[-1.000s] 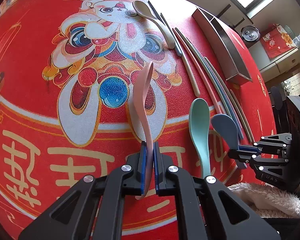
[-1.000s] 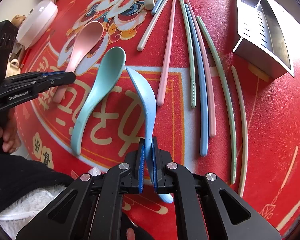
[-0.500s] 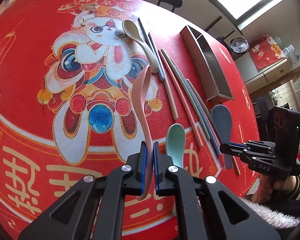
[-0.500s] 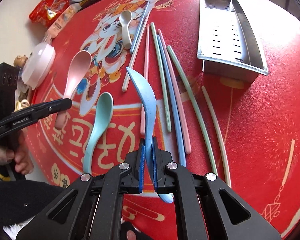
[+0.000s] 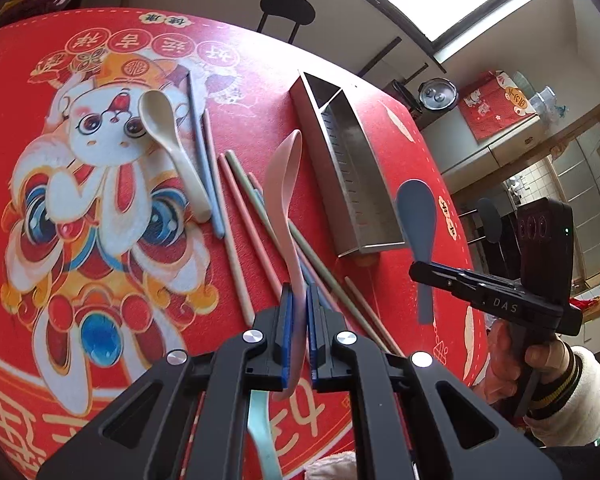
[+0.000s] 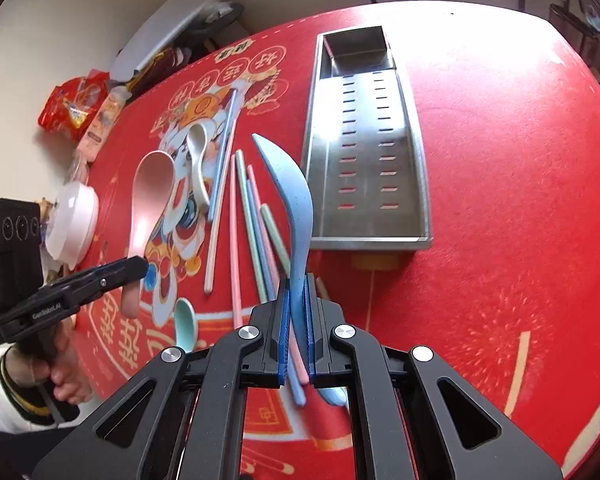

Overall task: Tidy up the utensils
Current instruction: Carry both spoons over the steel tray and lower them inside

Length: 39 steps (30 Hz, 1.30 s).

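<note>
Left wrist view. The left tool (image 5: 298, 332) has its blue-padded jaws closed on the handle of a pale pink plastic spoon (image 5: 285, 196), whose bowl rises ahead of the tool and tilts toward the long stainless-steel utensil tray (image 5: 374, 216) lying on the bench, which is covered by a red printed cloth (image 5: 28, 60). The tray's visible interior holds no utensil, so the sorting is judged barely begun. A cream plastic spoon (image 5: 168, 136) and a loose fan of pastel chopsticks (image 5: 236, 216) lie flat on the cloth between the rabbit print and the tray; a mint-green spoon handle (image 5: 260, 424) shows beneath the tool. At right, the right tool (image 5: 428, 274) holds a slate-blue plastic spoon (image 5: 418, 216) upright, just beside the tray's near end.

Right wrist view. The right tool (image 6: 296, 332) is clamped on the blue spoon's (image 6: 292, 196) handle, the bowl pointing toward the tray's (image 6: 420, 184) near left corner but apparently short of its rim, though fisheye distortion makes this uncertain. Both tray compartments appear empty. The left tool (image 6: 138, 266) carries the pink spoon (image 6: 150, 196) above the cloth, well left of the tray. Chopsticks (image 6: 252, 224), the cream spoon (image 6: 198, 152) and the mint spoon (image 6: 186, 322) remain to be collected.
</note>
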Each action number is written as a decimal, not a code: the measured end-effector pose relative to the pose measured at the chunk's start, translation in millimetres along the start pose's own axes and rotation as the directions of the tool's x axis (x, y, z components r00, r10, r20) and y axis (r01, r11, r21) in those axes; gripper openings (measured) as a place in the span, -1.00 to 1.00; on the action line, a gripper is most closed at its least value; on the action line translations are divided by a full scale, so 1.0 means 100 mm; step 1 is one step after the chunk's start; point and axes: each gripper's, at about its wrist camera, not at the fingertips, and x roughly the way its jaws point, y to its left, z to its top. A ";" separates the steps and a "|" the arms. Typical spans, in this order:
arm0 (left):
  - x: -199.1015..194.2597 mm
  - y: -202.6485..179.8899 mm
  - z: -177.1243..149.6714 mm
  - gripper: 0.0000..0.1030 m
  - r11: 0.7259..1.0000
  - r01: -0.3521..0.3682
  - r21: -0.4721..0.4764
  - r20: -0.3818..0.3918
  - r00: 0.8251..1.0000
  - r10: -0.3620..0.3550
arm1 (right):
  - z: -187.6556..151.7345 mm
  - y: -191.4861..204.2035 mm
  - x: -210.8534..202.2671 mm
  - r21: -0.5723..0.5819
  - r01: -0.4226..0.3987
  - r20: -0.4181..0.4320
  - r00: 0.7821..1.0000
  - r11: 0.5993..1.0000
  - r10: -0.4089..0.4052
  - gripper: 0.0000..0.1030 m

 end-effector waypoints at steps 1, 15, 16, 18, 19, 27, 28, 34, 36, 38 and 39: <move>0.03 -0.04 0.05 -0.87 1.000 0.003 0.005 0.003 1.000 -0.003 | 0.06 -0.04 -0.02 0.002 0.014 0.008 1.000 1.000 -0.014 -0.88; 0.77 -0.38 0.69 -0.87 0.998 0.064 -0.002 -0.049 0.997 -0.064 | 0.80 -0.59 0.31 0.184 0.015 -0.031 0.999 0.983 -0.009 -0.88; 0.84 -0.39 0.74 -0.87 0.998 0.068 -0.010 -0.053 0.996 -0.068 | 0.81 -0.58 0.34 0.186 0.020 -0.042 0.999 0.982 -0.013 -0.88; 0.96 -0.41 0.85 -0.87 0.997 0.074 -0.032 -0.057 0.996 -0.076 | 0.82 -0.60 0.39 0.210 0.017 -0.055 0.998 0.978 -0.006 -0.87; 1.01 -0.42 0.91 -0.87 0.996 0.075 -0.040 -0.056 0.995 -0.077 | 0.81 -0.61 0.41 0.225 0.013 -0.058 0.998 0.974 0.000 -0.87; 1.34 -0.51 1.43 -0.87 0.995 0.067 -0.074 -0.036 0.997 -0.070 | 0.89 -0.64 0.51 0.268 0.036 -0.059 0.998 0.963 -0.021 -0.87; 1.38 -0.52 1.49 -0.87 0.995 0.061 -0.078 -0.040 0.997 -0.064 | 0.90 -0.65 0.52 0.275 0.035 -0.060 0.998 0.961 -0.019 -0.87; 1.63 -0.48 1.73 -0.87 0.993 0.042 -0.114 -0.061 0.997 -0.049 | 0.95 -0.64 0.58 0.278 0.045 -0.066 0.997 0.960 -0.027 -0.87; 1.70 -0.48 1.79 -0.87 0.992 0.032 -0.121 -0.069 0.997 -0.040 | 0.97 -0.64 0.62 0.277 0.054 -0.076 0.997 0.959 -0.034 -0.87; 1.76 -0.48 1.83 -0.87 0.992 0.020 -0.121 -0.078 0.997 -0.029 | 0.97 -0.64 0.64 0.276 0.059 -0.081 0.996 0.959 -0.038 -0.87; 1.79 -0.49 1.85 -0.87 0.993 0.013 -0.119 -0.083 0.996 -0.023 | 0.96 -0.64 0.65 0.278 0.058 -0.084 0.996 0.959 -0.036 -0.87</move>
